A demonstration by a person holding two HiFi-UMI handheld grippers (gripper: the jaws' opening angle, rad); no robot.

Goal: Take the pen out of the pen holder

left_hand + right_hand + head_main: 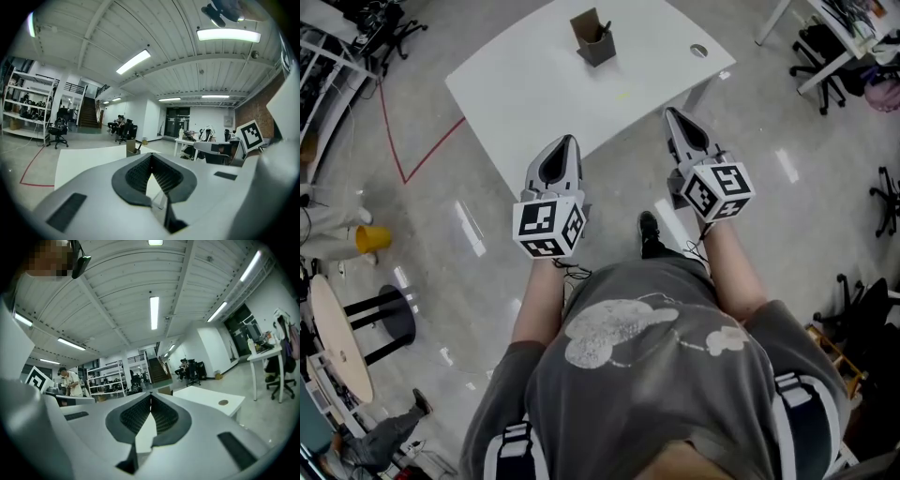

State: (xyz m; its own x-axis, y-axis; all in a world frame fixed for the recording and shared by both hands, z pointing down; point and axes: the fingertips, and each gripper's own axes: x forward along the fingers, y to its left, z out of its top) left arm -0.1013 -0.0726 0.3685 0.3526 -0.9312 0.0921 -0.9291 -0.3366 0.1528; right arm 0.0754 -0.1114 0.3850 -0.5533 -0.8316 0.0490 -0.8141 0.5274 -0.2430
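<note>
One brown pen holder (594,37) stands upright near the far edge of the white table (534,94), well apart from both grippers. A dark pen (606,27) sticks out of its open top, leaning to one side. Whether more than one pen sits inside is too small to tell. In the left gripper view the pen holder (131,146) shows beyond the jaw tips, with the pen's (138,146) shaft slanting out of it.

The person holds two grippers over the floor, just short of the table's near edge. The left gripper (567,140) points toward the table. Its jaws are closed tip to tip, and nothing is held between them. The right gripper (671,112) is the same, with its jaws meeting at the tip and nothing in their grasp.

The table top has one round cable hole (698,51) near its right corner. On the floor at the left there is one yellow object (371,239), one black stool (389,314) and one round table (337,333).
</note>
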